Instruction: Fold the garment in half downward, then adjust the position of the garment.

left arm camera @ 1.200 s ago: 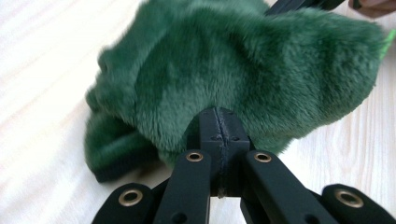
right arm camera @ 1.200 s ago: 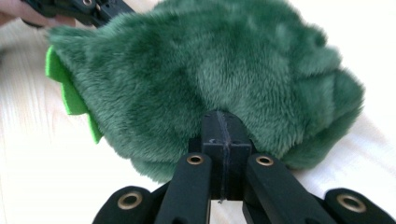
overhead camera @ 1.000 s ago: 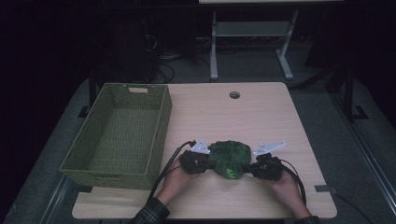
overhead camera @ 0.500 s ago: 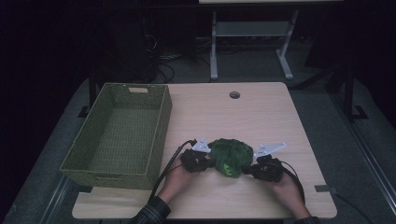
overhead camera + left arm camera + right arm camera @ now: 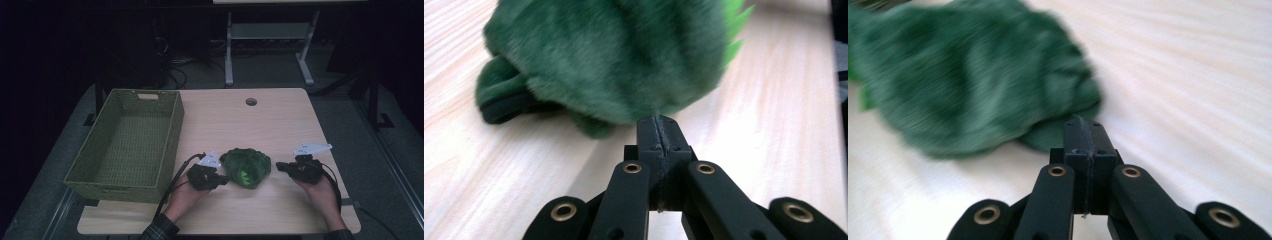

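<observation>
- Surface (image 5: 280, 130): light wood. Landmark is the basket (image 5: 127, 145), green woven, standing at the surface's left side.
- Plush (image 5: 246, 167): dark green, furry, with brighter green spikes. It lies on the surface right of the basket, apart from its wall, near the person's edge. Its long axis runs roughly left-right, between the two hands.
- Left claw (image 5: 224, 179): between basket and plush, tips right at the plush's left flank. In the left gripper view the left claw (image 5: 658, 122) has its jaws pressed together with nothing between them, the tip at or just under the fur (image 5: 614, 55). I can't tell whether it touches.
- Right claw (image 5: 280, 166): on the far side of the plush from the basket, a clear gap to the plush's right end. In the right gripper view the right claw (image 5: 1084, 125) is also pressed together and empty, pointing at the plush's low edge; the plush (image 5: 968, 75) is blurred there.
- Nearer hand: left, clearly. The plush lies straight ahead of each claw.
- Judgement: both claws must spread before any pinch. The basket is the likely destination, so the carry would go left past the left hand. Soft fur may slip from a shallow bite.
</observation>
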